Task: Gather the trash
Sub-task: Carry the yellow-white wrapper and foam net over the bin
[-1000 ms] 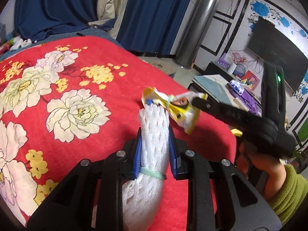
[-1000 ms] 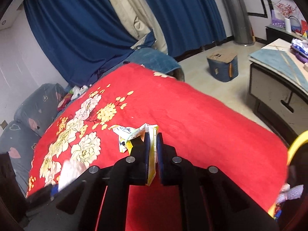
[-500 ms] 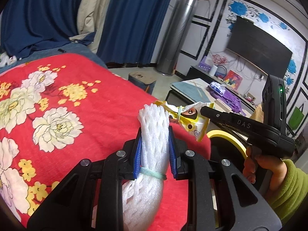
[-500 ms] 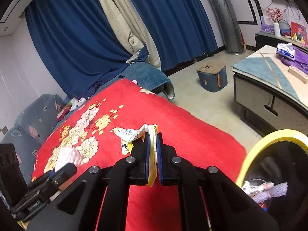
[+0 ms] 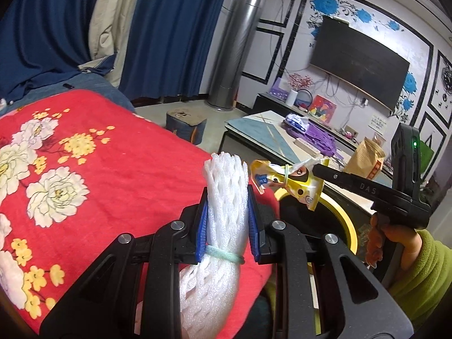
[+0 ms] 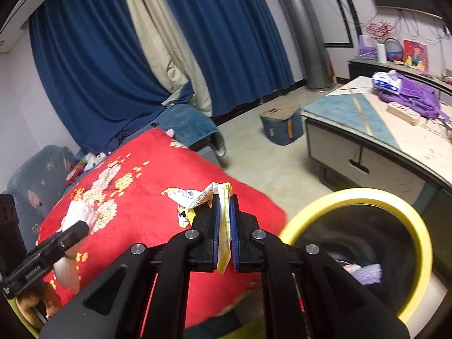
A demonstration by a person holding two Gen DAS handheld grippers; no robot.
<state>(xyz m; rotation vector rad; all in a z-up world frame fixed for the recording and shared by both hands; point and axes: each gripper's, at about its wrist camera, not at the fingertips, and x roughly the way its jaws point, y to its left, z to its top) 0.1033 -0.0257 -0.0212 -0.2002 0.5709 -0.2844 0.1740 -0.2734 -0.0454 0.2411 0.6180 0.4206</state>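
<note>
My left gripper [image 5: 227, 197] is shut on a white foam net sleeve [image 5: 226, 186] bound with a green band; it hangs over the near corner of the red flowered blanket [image 5: 118, 169]. My right gripper [image 6: 225, 200] is shut on a crumpled yellow snack wrapper [image 6: 197, 197]. In the left wrist view that wrapper [image 5: 288, 180] hangs just right of the foam, at the tip of the right gripper [image 5: 315, 169], above the yellow-rimmed black bin [image 5: 343, 217]. The bin [image 6: 364, 200] sits low at the right of the right wrist view with white scraps inside. The left gripper [image 6: 82, 227] and foam sleeve [image 6: 80, 212] show at the left.
A low table [image 6: 367, 124] with a purple bag, a power strip and a paper bag stands beyond the bin. A blue box [image 6: 281, 125] sits on the floor near a tall silver cylinder [image 5: 237, 48]. Blue curtains and a wall television fill the background. A hand in a green sleeve [image 5: 418, 271] holds the right gripper.
Both grippers have swung right off the blanket toward the bin, each keeping its grip. The yellow rim has come into full view under the wrapper.
</note>
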